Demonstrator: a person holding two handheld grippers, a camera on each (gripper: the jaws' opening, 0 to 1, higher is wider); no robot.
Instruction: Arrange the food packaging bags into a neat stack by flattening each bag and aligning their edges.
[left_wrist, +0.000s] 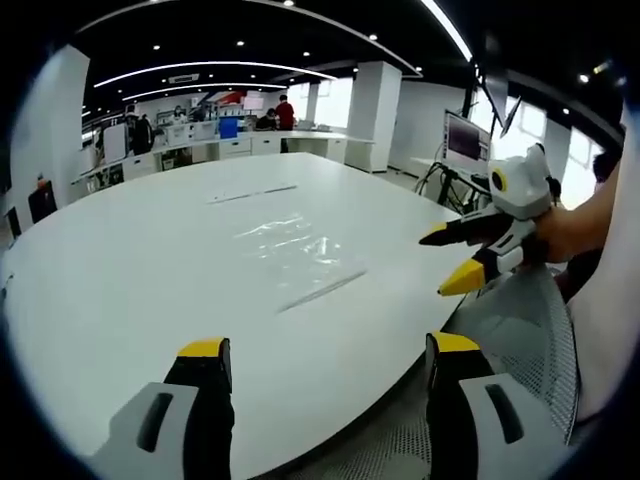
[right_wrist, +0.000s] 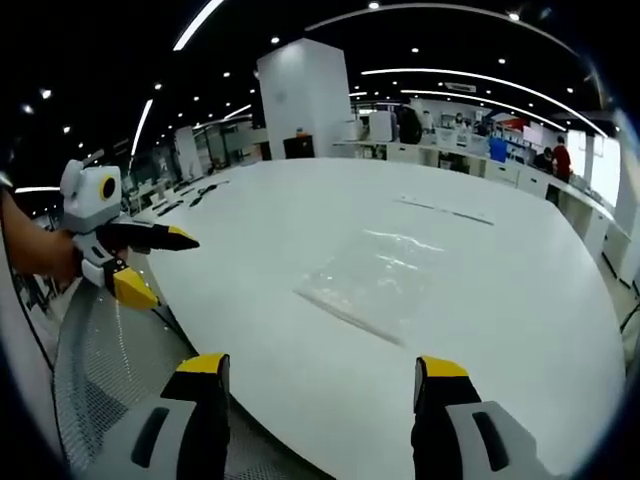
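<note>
In the left gripper view, the left gripper (left_wrist: 325, 365) hovers at the near edge of the white table (left_wrist: 150, 260), jaws spread wide and holding nothing. A clear plastic bag (left_wrist: 295, 255) lies flat mid-table. The right gripper (left_wrist: 455, 260) enters from the right, jaws apart.

In the right gripper view, the right gripper (right_wrist: 320, 378) hangs with jaws spread over the table (right_wrist: 520, 300) edge, the clear bag (right_wrist: 375, 280) just ahead. The left gripper (right_wrist: 160, 265) sits at the left, jaws parted.

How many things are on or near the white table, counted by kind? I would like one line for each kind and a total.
Clear plastic bags lying flat on the table: 1 pile; how many bags it holds cannot be told
Tongs, left and right, both open: 2
White table: 1
Total: 4
</note>
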